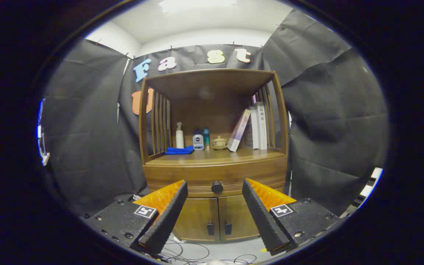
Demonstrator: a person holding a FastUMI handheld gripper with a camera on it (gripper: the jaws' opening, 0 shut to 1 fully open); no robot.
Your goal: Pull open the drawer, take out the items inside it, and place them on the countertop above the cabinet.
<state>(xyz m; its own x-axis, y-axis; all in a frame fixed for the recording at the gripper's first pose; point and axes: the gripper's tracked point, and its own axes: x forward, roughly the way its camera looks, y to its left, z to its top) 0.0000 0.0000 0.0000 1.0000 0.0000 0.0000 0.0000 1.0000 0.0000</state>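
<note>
The hand-held gripper (215, 186) hung spread wide and empty, well short of the closed drawer (215, 176), so the best approach was centring its 2 fingers on the round knob (217, 187) before closing.

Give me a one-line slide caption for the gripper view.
Open gripper lined up ahead of the closed drawer's knob on the wooden cabinet.
</note>
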